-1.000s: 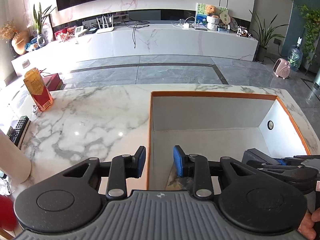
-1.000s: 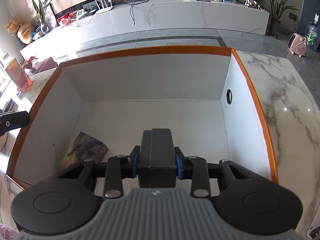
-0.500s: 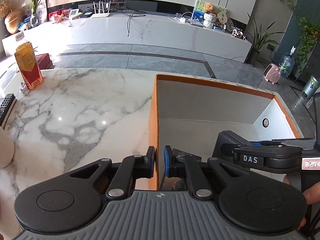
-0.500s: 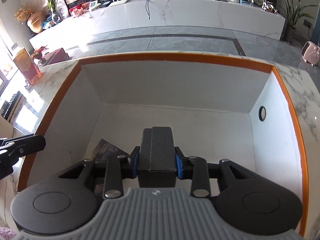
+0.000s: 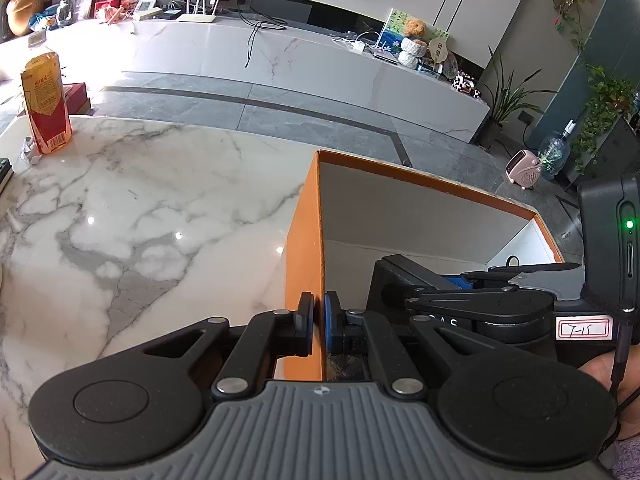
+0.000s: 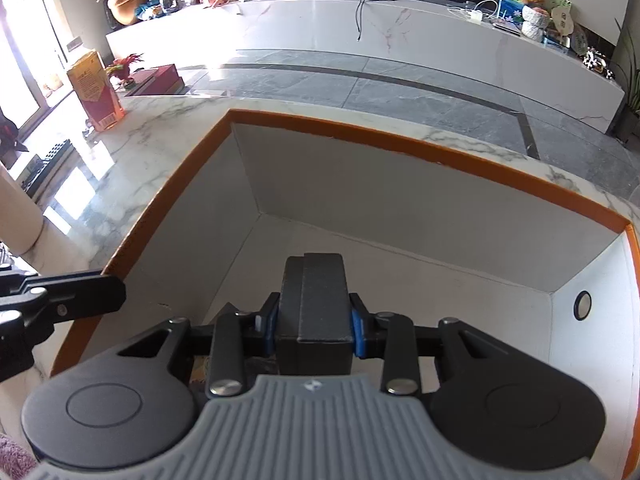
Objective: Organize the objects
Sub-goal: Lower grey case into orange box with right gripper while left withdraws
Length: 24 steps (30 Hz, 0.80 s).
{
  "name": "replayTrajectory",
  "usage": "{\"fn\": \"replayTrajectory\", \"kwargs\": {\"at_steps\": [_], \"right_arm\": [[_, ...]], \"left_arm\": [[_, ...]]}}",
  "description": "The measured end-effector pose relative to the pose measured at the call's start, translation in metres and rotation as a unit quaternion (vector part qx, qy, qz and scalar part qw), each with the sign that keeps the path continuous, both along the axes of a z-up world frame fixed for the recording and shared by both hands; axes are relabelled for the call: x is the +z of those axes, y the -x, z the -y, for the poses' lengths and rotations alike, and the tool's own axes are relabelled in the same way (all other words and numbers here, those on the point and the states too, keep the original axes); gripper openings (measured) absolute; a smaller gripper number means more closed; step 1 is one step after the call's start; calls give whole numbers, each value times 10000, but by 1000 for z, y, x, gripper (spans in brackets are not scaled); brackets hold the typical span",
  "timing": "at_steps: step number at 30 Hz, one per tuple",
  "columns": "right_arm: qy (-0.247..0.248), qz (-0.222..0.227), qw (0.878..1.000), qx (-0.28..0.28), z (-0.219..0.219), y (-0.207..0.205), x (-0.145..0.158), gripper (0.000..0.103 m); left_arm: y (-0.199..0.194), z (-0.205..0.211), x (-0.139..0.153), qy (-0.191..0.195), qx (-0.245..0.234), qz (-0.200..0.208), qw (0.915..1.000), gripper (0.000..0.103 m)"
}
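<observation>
An orange box with a white inside stands on the marble table. My left gripper is shut on the box's left wall near its front corner, one pad on each side. My right gripper is shut on a black rectangular case and holds it inside the box, above the floor. The case and right gripper also show in the left wrist view. A dark printed item lies on the box floor under the grippers, mostly hidden.
A red and yellow carton stands at the table's far left. A black remote and a white cylinder lie near the left edge. Bare marble spreads left of the box.
My left gripper closed from open onto the box's left wall. The box and view have tilted and shifted. The right gripper still holds the black case inside the box.
</observation>
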State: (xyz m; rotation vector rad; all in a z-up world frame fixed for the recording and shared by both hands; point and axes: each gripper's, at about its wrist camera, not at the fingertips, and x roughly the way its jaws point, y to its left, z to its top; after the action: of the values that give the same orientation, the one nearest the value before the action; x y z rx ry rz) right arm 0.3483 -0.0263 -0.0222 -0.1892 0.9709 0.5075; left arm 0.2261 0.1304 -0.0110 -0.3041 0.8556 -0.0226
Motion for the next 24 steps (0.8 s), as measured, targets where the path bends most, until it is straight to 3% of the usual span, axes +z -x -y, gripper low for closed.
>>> {"fn": "replayTrajectory", "kwargs": {"at_steps": [6, 12, 17, 24], "right_arm": [[-144, -283, 9991, 283, -6, 3, 2, 36], [-194, -433, 9987, 177, 1, 7, 1, 36], [-484, -1081, 9928, -190, 19, -3, -3, 36], [-840, -2167, 9719, -383, 47, -6, -21, 36]], "left_arm": [[1, 0, -1, 4, 8, 12, 10000, 7], [1, 0, -1, 0, 11, 10, 10000, 7], [2, 0, -1, -33, 15, 2, 10000, 6], [2, 3, 0, -90, 38, 2, 10000, 6]]}}
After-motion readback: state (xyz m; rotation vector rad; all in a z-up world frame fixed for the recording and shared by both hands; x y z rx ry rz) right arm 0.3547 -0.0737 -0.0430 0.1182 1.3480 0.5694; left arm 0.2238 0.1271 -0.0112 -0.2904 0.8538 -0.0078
